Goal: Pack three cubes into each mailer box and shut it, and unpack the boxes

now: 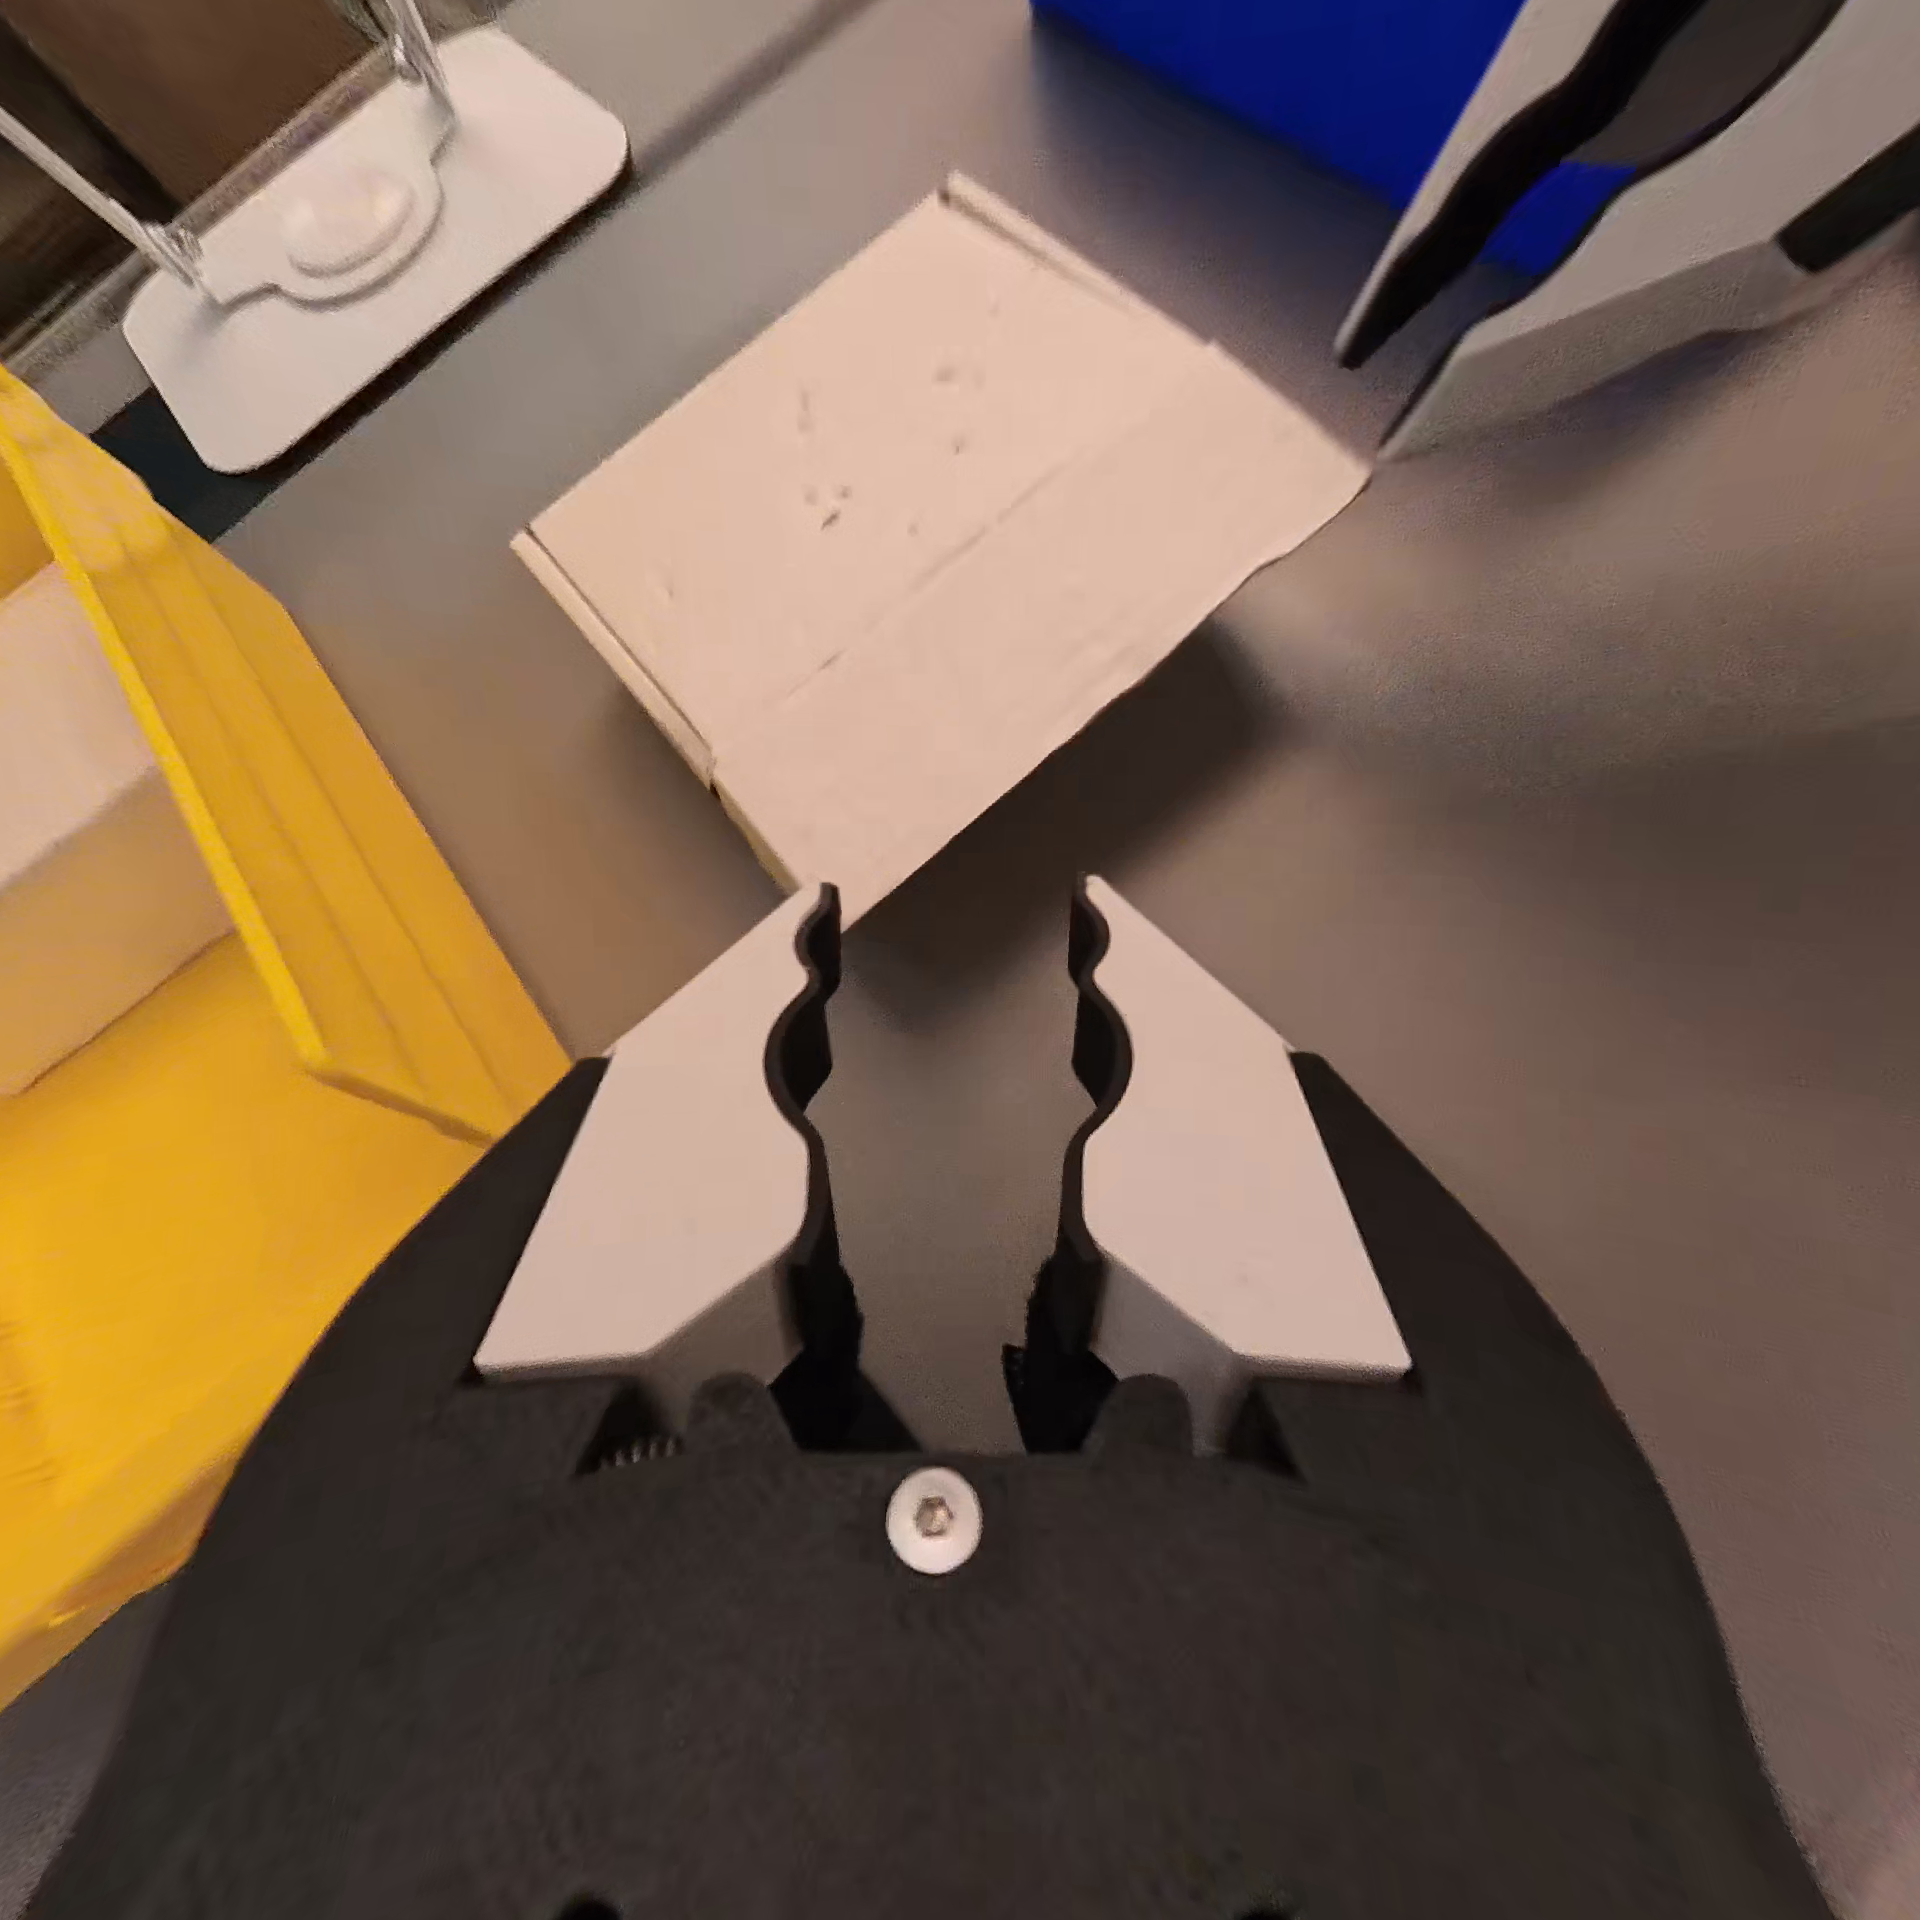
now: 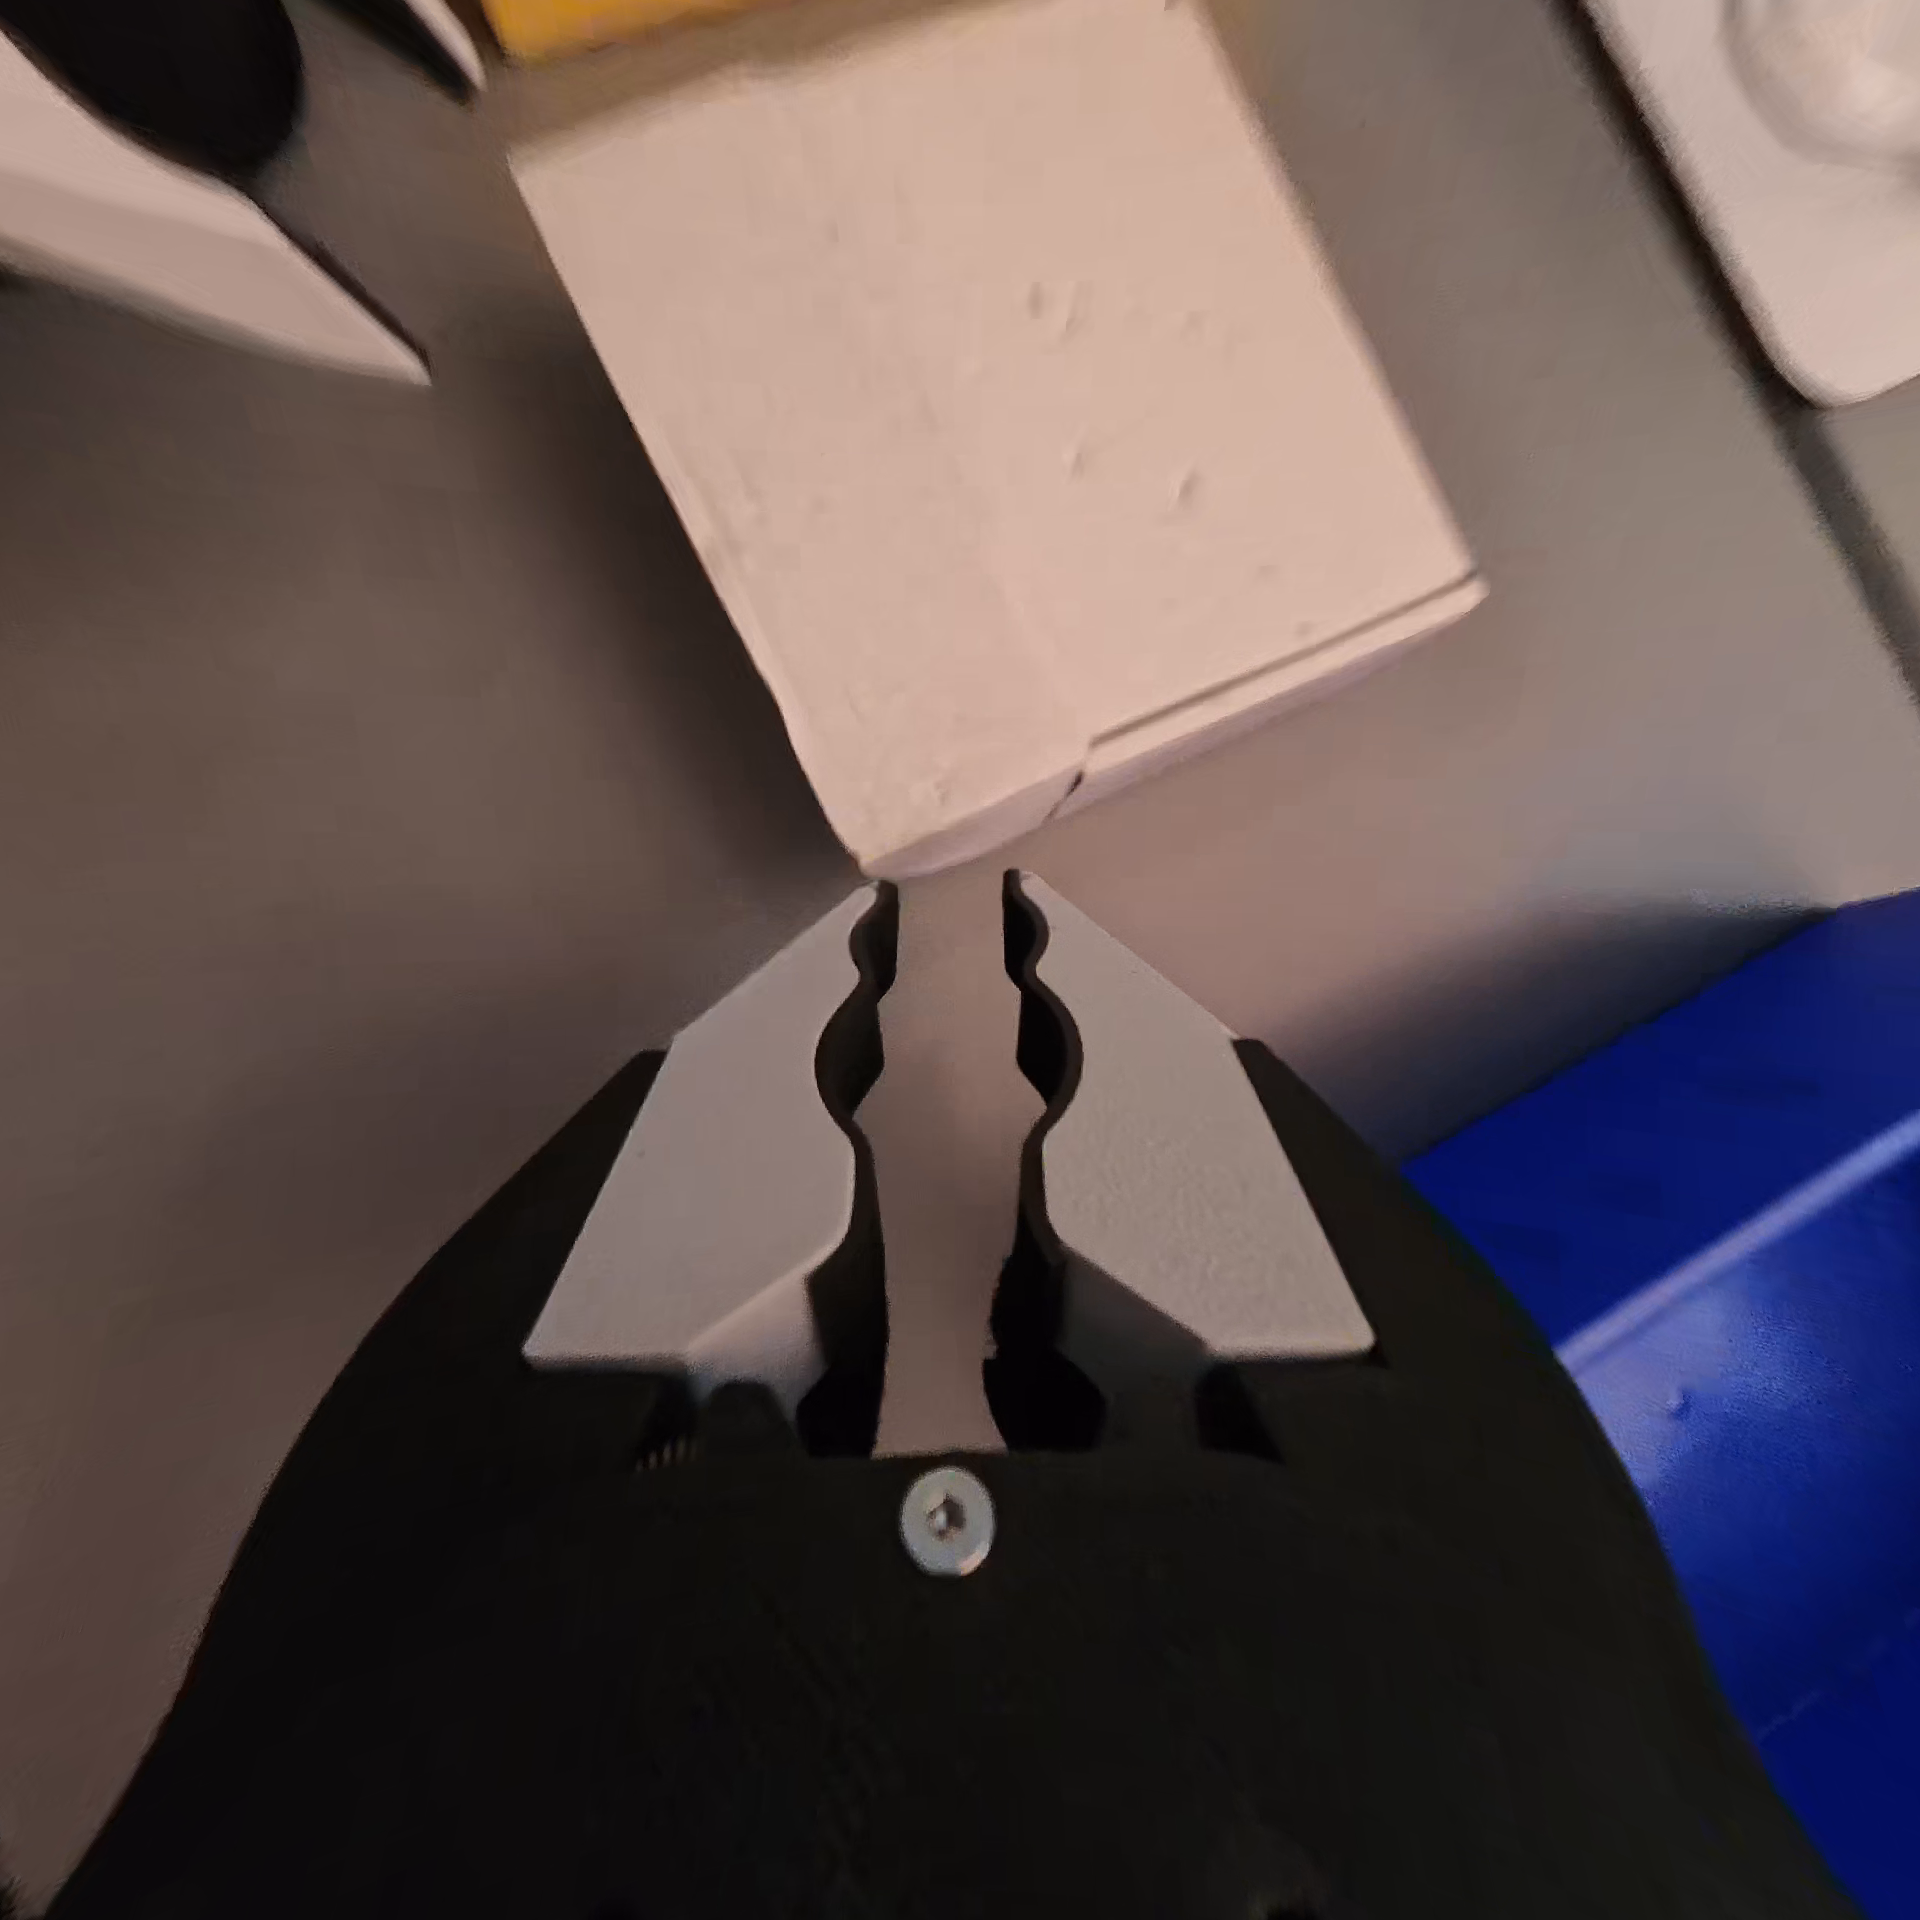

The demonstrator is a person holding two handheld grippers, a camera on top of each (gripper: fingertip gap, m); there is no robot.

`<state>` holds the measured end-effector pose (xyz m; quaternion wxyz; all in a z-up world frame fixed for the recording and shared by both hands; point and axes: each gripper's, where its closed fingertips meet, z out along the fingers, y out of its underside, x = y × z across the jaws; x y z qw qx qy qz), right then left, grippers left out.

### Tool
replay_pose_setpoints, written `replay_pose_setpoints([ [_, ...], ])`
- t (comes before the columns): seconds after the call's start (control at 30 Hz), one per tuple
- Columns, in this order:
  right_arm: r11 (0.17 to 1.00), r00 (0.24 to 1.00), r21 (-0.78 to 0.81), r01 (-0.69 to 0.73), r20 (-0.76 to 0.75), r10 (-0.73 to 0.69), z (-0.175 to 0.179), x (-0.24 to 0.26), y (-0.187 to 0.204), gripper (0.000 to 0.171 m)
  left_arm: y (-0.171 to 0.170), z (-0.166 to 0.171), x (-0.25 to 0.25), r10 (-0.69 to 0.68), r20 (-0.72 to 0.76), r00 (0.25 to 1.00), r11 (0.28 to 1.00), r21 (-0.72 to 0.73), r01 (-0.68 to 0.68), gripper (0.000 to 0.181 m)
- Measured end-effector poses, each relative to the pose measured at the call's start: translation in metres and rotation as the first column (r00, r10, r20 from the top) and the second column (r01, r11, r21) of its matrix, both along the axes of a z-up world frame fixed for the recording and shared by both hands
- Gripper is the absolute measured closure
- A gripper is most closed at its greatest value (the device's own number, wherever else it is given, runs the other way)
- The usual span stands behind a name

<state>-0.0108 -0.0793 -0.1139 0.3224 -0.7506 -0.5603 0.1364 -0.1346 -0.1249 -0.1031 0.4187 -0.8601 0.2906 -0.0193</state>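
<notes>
A closed white mailer box (image 1: pixel 935 520) lies flat on the grey table, just ahead of both grippers; it also shows in the right wrist view (image 2: pixel 997 468). My left gripper (image 1: pixel 954 904) is open and empty, its tips just short of the box's near corner. My right gripper (image 2: pixel 948 894) is open by a narrow gap and empty, its tips close to another corner of the box. The right gripper also shows in the left wrist view (image 1: pixel 1558 239) at the top right, beyond the box. No cubes are in view.
A yellow bin (image 1: pixel 208 935) stands at the left with a white box (image 1: pixel 73 790) inside. A blue bin (image 2: pixel 1714 1299) lies at the right of the right gripper and shows in the left wrist view (image 1: pixel 1299 94). A white stand base (image 1: pixel 343 270) sits at the back left.
</notes>
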Motion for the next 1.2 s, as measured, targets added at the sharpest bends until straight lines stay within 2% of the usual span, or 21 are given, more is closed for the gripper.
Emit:
replay_pose_setpoints([
  [0.03,1.000,0.997,0.025,-0.005,-0.072,0.007,0.016,-0.005,0.004,0.151,-0.001,0.004,0.005,-0.008,0.037,0.999,1.000,0.010,0.008,0.138],
  [0.13,0.988,0.960,0.131,0.078,-0.277,-0.039,0.065,-0.021,0.040,0.130,-0.016,0.009,0.040,-0.103,0.200,0.974,0.995,0.001,0.104,0.140],
  [0.17,0.982,0.960,0.156,0.110,-0.273,-0.064,0.070,-0.024,0.055,0.123,-0.021,0.009,0.053,-0.135,0.233,0.963,0.990,0.007,0.138,0.136],
  [0.23,0.966,0.977,0.206,0.157,-0.175,-0.121,0.066,-0.026,0.091,0.123,-0.018,0.008,0.070,-0.143,0.221,0.965,0.990,0.048,0.135,0.127],
  [0.33,0.957,0.989,0.253,0.145,-0.073,-0.130,0.053,-0.042,0.128,0.140,-0.002,0.013,0.089,-0.114,0.163,0.980,0.987,0.133,0.093,0.119],
  [0.5,0.976,0.984,0.140,0.166,0.037,-0.173,0.015,-0.064,0.154,0.141,0.025,0.012,0.103,-0.008,0.091,0.996,0.980,0.197,-0.010,0.106],
  [0.6,0.980,0.974,0.145,0.135,0.162,-0.158,-0.003,-0.062,0.157,0.149,0.034,0.002,0.110,0.018,0.056,0.998,0.984,0.177,-0.028,0.105],
  [0.63,0.981,0.967,0.145,0.128,0.204,-0.156,-0.008,-0.058,0.155,0.164,0.036,-0.002,0.111,0.022,0.039,0.999,0.986,0.167,-0.028,0.105],
  [0.67,0.979,0.957,0.154,0.136,0.236,-0.170,-0.010,-0.052,0.154,0.170,0.036,-0.006,0.110,0.025,0.024,0.999,0.987,0.157,-0.029,0.105],
  [0.8,0.970,0.937,0.125,0.206,0.261,-0.233,-0.014,-0.028,0.137,0.171,0.034,-0.014,0.096,0.045,-0.003,0.999,0.988,0.148,-0.044,0.105],
  [0.9,0.978,0.936,0.030,0.206,0.286,-0.206,-0.020,-0.013,0.108,0.164,0.029,-0.009,0.079,0.032,-0.029,0.999,0.983,0.184,-0.026,0.108],
  [1.07,0.960,0.946,0.195,0.203,0.213,-0.243,-0.001,-0.012,0.103,0.151,0.023,0.013,0.039,-0.021,-0.147,0.989,0.955,0.289,0.063,0.114],
  [1.13,0.952,0.971,0.267,0.150,0.140,-0.192,0.019,-0.027,0.092,0.146,0.022,0.018,0.022,-0.056,-0.198,0.979,0.955,0.277,0.110,0.114],
  [1.2,0.967,0.993,0.250,0.050,0.089,-0.074,0.029,-0.045,0.065,0.138,0.022,0.020,-0.001,-0.063,-0.257,0.964,0.961,0.244,0.127,0.118],
])
